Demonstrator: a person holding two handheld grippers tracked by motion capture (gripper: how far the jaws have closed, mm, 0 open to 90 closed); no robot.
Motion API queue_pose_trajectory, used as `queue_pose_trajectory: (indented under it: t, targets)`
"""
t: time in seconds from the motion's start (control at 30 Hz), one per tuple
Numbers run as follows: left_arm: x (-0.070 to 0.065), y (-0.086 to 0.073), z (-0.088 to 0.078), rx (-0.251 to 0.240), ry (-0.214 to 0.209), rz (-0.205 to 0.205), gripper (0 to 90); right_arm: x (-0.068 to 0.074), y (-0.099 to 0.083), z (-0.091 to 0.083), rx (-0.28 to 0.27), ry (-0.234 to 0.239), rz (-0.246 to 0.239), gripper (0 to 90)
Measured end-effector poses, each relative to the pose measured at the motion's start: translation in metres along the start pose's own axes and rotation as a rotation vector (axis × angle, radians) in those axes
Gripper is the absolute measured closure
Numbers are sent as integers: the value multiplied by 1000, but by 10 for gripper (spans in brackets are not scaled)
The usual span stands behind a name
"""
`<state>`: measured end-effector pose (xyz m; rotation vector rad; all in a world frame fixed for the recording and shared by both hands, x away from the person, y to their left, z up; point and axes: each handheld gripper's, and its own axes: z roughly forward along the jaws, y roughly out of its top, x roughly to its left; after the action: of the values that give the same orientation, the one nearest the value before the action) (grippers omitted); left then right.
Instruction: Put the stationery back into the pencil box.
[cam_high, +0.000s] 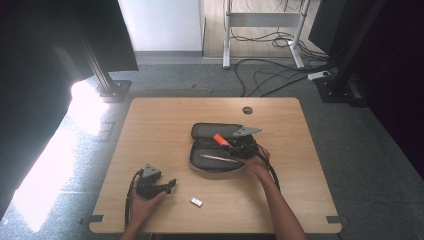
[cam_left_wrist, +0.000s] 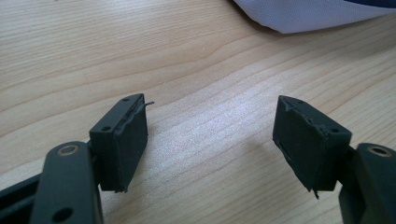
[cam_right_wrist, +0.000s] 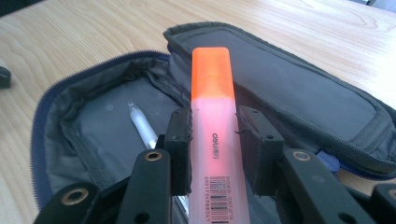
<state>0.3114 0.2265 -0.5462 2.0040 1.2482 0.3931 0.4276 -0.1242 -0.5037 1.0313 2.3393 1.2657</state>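
Right gripper (cam_right_wrist: 214, 151) pinches the highlighter (cam_right_wrist: 213, 107) over the open case (cam_high: 216, 148), mid-desk (cam_high: 160, 120). Left gripper (cam_left_wrist: 211, 140), jaws spread, rests near the front edge.

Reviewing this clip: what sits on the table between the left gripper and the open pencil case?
Bare wood. In the high view, the left gripper rests open on the table, and nothing lies between it and the pencil case. The small eraser lies off that line, nearer the person.

Pen (cam_high: 218, 158) lies across the open case (cam_high: 212, 167) floor
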Motion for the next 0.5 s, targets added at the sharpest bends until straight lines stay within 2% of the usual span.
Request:
queue_pose_trajectory:
  t: [0.5]
  targets:
    - [0,0,0,-2,-3,-4,270,1,-4,13,61,-44,-45,652]
